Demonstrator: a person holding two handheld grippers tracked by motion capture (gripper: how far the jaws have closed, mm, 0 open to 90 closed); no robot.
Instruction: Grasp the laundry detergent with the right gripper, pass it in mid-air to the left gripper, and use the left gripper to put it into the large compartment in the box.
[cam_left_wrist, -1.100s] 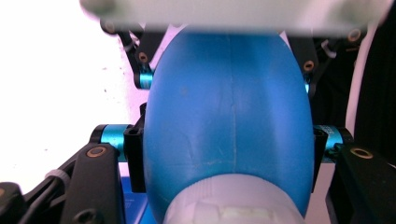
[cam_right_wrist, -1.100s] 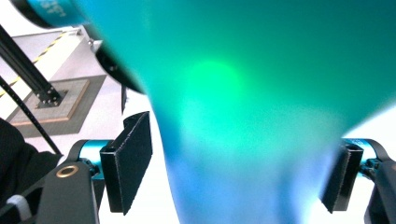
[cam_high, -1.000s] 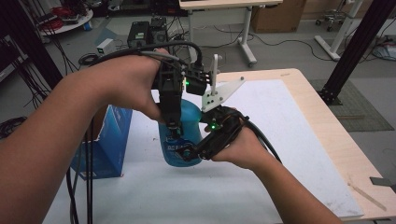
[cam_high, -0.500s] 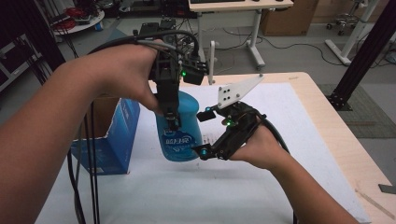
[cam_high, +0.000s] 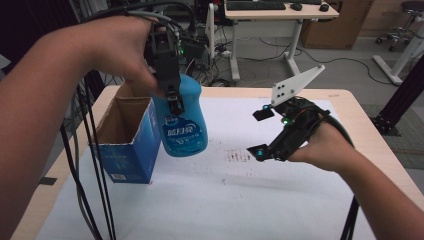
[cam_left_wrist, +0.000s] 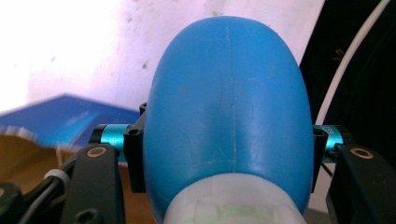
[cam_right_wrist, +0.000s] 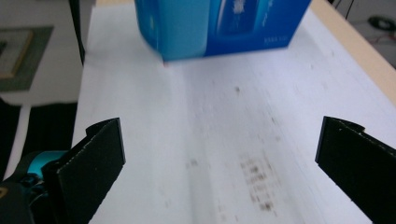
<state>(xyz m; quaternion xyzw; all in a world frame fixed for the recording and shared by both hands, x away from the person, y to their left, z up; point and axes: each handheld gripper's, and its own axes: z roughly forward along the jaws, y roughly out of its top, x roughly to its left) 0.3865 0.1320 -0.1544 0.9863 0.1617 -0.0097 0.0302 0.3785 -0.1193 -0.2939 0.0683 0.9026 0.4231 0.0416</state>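
Note:
A blue plastic bottle (cam_high: 182, 127) with a printed label hangs in the air, gripped near its neck by my left gripper (cam_high: 172, 95), which is shut on it. The bottle (cam_left_wrist: 226, 116) bulges between the two black jaws in the left gripper view. Its base hovers just right of an open blue cardboard box (cam_high: 125, 140) standing on the white table cover. My right gripper (cam_high: 261, 134) is held above the table to the right, open, nothing between its jaws. In the right gripper view the box (cam_right_wrist: 252, 23) and the bottle (cam_right_wrist: 180, 28) lie ahead of the wide-spread jaws.
The white sheet (cam_high: 240, 200) covers the wooden table (cam_high: 360, 115) and carries a dark smudge (cam_high: 239, 156) near its middle. Black cables (cam_high: 92, 165) hang from my left gripper beside the box. Desks and cables stand on the floor beyond the table.
The left gripper has lifted the bottle off the table and carried it toward the box. The right gripper has let go of the bottle, opened and drawn away to the right.

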